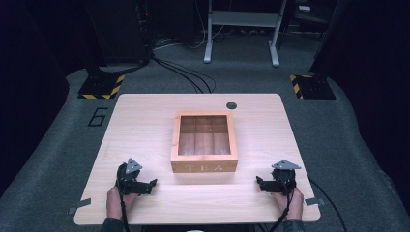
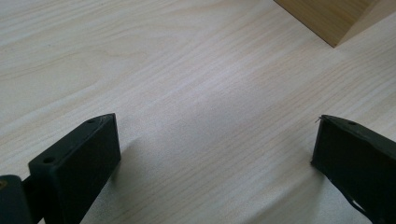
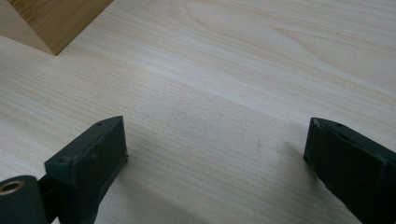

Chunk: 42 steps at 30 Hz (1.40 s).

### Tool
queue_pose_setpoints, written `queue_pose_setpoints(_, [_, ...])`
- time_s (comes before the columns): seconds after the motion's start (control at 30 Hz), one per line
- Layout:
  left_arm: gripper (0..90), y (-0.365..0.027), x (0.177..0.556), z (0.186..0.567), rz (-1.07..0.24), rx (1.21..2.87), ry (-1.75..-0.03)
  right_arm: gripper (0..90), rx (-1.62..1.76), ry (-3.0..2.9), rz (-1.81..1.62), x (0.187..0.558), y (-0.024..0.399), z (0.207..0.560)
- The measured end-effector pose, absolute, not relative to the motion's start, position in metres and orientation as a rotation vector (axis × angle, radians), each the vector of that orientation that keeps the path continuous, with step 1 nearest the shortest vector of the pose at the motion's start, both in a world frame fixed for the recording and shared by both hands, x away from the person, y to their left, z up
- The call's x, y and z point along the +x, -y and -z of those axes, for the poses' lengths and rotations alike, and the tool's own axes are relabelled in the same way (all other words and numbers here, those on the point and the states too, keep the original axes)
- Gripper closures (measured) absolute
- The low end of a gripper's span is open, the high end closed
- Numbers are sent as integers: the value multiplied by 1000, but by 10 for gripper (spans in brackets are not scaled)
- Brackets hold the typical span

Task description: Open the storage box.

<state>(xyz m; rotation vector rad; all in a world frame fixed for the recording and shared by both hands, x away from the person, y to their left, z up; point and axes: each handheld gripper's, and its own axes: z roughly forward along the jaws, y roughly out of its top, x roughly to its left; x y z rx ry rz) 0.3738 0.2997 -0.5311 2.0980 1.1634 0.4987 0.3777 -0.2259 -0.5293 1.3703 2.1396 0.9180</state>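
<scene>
A pale wooden table (image 1: 145, 125) is carrying the whole scene, and a wooden tea box (image 1: 204, 142) is sitting near its middle, marked TEA on the wall facing the person and set squarely between the two hands. The box is looking stiff and fairly light, with smooth, flat walls that could slip under hard pads, and its top is probably a glazed lid, since dividers are showing through it; that would make it somewhat fragile, so taking hold at the front edge of the lid or pressing on the two side walls is seeming the safest choice. The left gripper (image 1: 145, 186) is resting near the table's front edge, well apart from the box, its fingers (image 2: 84, 161) standing wide with nothing but bare wood between them. The right gripper (image 1: 263, 183) is mirroring it on the other side, fingers (image 3: 95, 158) likewise spread wide and empty. Any hinge or latch is staying hidden, and whether the compartments are holding anything is hard to make out.
</scene>
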Motion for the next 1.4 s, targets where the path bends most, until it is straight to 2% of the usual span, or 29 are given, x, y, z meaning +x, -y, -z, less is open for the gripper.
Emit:
queue_pose_setpoints(0.43, [8, -300, 374, 531, -499, 2099, -1163, 0, 1371, -2173, -906, 379, 224, 529])
queue_pose_setpoints(0.77, [9, -300, 374, 531, -501, 2100, -1161, 0, 1355, -2207, -952, 379, 224, 526])
queue_pose_setpoints(1.4, [9, -300, 374, 531, -507, 2098, -1161, 0, 1225, -2242, -1135, 383, 189, 494])
